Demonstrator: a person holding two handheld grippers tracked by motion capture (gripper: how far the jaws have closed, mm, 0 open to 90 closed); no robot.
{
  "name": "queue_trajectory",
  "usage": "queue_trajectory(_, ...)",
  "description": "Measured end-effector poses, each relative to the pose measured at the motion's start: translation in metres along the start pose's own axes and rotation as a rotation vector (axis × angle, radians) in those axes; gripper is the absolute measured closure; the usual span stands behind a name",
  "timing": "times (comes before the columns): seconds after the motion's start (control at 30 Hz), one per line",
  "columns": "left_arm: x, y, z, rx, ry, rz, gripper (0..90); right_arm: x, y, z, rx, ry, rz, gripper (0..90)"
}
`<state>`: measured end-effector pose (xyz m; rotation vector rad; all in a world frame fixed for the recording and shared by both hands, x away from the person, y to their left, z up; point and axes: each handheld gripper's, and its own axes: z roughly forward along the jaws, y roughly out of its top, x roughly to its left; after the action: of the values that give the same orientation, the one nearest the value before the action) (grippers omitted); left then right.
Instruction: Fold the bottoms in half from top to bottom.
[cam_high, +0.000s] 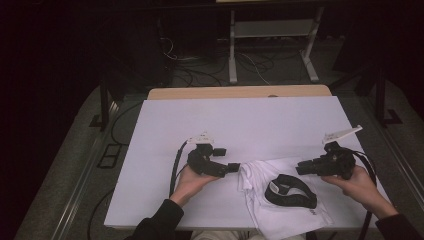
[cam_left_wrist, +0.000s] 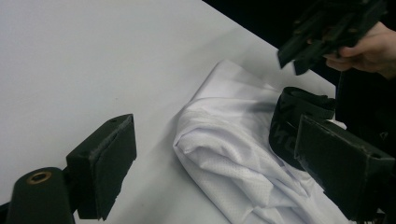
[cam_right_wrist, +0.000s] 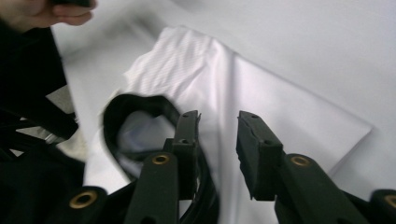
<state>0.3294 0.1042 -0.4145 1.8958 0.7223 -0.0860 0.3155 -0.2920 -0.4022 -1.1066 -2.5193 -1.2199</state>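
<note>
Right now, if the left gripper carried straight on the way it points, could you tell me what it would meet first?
Most likely the white garment: the left gripper stands open, aimed at its bunched edge. The black collar band lies farther along, though depth is hard to judge.

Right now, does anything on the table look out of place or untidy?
The white garment is bunched and creased at its left edge rather than flat, and its lower corner hangs over the front edge of the table. The black collar band lies looped on top. No spill or damage shows.
</note>
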Motion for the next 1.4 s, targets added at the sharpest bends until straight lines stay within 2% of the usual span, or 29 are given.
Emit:
queue_trajectory(0.13, 0.001, -0.001, 0.001, 0.001, -0.002, 0.003, 12.1, -0.008, 0.008, 0.012, 0.031, 0.002, 0.013, 77.2)
queue_trajectory(0.3, 0.002, -0.002, 0.002, 0.002, -0.001, -0.002, 12.1, -0.012, 0.013, 0.024, 0.07, 0.017, 0.006, 82.4)
queue_trajectory(0.53, 0.002, -0.002, 0.003, 0.007, -0.004, 0.005, 12.1, -0.014, 0.013, 0.039, 0.115, 0.041, 0.0, 83.9)
queue_trajectory(0.83, 0.002, -0.003, 0.004, 0.01, -0.008, 0.007, 12.1, -0.004, 0.013, 0.051, 0.18, 0.123, -0.027, 84.8)
queue_trajectory(0.9, 0.001, -0.003, 0.004, 0.01, -0.008, 0.009, 12.1, -0.002, 0.011, 0.052, 0.187, 0.161, -0.024, 85.1)
queue_trajectory(1.03, 0.002, -0.003, 0.004, 0.01, -0.009, 0.006, 12.1, 0.005, 0.008, 0.053, 0.208, 0.203, -0.04, 85.6)
queue_trajectory(1.2, 0.001, -0.003, 0.004, 0.009, -0.009, 0.007, 12.1, 0.015, 0.002, 0.051, 0.207, 0.26, -0.05, 85.7)
queue_trajectory(1.4, 0.001, -0.003, 0.005, 0.012, -0.012, 0.007, 12.1, 0.029, -0.008, 0.057, 0.257, 0.287, -0.078, 86.2)
